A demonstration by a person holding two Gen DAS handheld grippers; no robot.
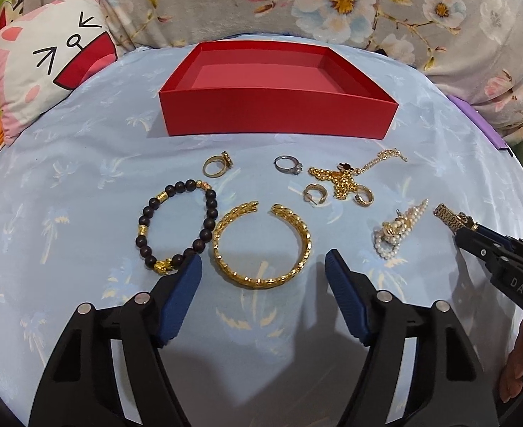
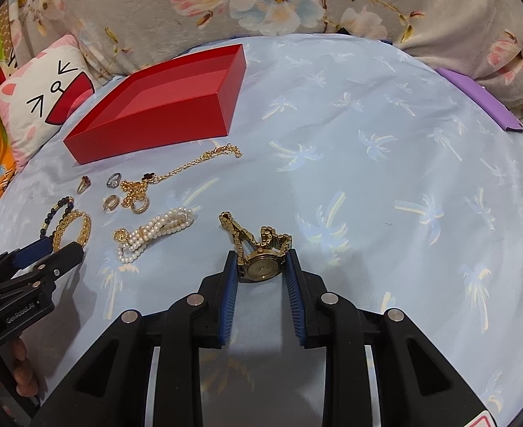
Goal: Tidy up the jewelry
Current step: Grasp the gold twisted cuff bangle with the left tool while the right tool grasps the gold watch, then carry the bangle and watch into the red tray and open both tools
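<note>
Gold wristwatch (image 2: 261, 267): clamped between right hand-held gripper (image 2: 261, 277) pads.
Left hand-held gripper (image 1: 263, 281): spread apart above gold cuff bangle (image 1: 261, 242).
Red open box (image 1: 279, 114): on bed.

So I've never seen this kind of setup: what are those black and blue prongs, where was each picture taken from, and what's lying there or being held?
No robot: a person holds a hand gripper in each hand, each with a camera looking along its fingers. The left-wrist view shows the left gripper open above a gold bangle, beside a dark bead bracelet, rings, a pearl piece and an empty red box, all on a blue sheet. The right-wrist view shows the right gripper with a gold watch between its blue pads, seemingly gripped.
</note>
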